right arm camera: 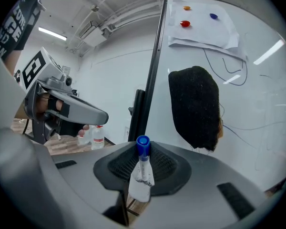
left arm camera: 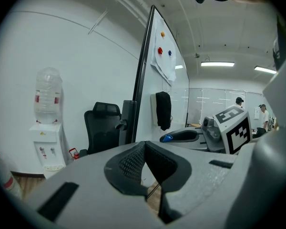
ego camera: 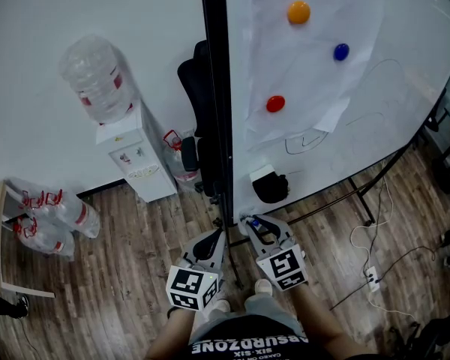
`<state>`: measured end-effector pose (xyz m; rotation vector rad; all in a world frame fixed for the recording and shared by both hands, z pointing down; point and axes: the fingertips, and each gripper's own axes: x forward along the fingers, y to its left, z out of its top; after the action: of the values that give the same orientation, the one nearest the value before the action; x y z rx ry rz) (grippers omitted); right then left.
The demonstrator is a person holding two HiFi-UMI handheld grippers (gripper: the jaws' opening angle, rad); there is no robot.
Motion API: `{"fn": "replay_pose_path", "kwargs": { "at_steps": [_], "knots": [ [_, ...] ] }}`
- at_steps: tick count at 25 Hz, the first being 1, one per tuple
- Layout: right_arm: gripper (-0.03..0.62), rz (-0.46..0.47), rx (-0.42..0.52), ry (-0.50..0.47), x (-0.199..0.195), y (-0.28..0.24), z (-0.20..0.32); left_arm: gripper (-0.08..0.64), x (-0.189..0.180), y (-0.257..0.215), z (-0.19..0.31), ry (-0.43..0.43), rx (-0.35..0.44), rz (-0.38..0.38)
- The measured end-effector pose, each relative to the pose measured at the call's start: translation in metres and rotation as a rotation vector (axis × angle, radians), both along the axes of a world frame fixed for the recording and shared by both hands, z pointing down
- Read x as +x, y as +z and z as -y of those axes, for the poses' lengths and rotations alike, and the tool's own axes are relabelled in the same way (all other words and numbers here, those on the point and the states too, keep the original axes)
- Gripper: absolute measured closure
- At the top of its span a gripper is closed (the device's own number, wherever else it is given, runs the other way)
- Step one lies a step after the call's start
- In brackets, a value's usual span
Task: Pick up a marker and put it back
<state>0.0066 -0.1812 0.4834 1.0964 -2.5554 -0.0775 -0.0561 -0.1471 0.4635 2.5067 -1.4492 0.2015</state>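
right gripper [right arm camera: 142, 152] tight on blue-capped marker [right arm camera: 141, 171], its lower barrel hidden

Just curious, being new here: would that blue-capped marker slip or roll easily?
Probably light: the marker is slim. Its smooth round body might slip, though the right gripper clamps it between textured jaws. Laid down, it would likely roll.

Left gripper [ego camera: 213, 240]: grey moulded plastic shell with long tapering jaws. Black cross-hatched pads [left arm camera: 129, 162] sit in a dark oval recess, and a rectangular slot is cut in the shell on either side.

Right gripper [ego camera: 259, 228]: same grey shell, with matching black textured pads [right arm camera: 168, 165] and slots.

Each gripper carries a white cube [ego camera: 193, 287] printed with black square markers on its faces.

The person wears a black shirt [ego camera: 249, 345] with white block lettering, and pale shoes [ego camera: 263, 284].
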Motion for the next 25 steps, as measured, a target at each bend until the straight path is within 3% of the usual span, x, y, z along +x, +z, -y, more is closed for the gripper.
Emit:
{"fn": "replay_pose_path", "kwargs": {
  "at_steps": [25],
  "knots": [
    [0.522,0.186,0.043,0.039,0.018,-0.063,-0.027,0.552,-0.002,-0.007,-0.006,0.017,0.017,-0.017]
  ]
}}
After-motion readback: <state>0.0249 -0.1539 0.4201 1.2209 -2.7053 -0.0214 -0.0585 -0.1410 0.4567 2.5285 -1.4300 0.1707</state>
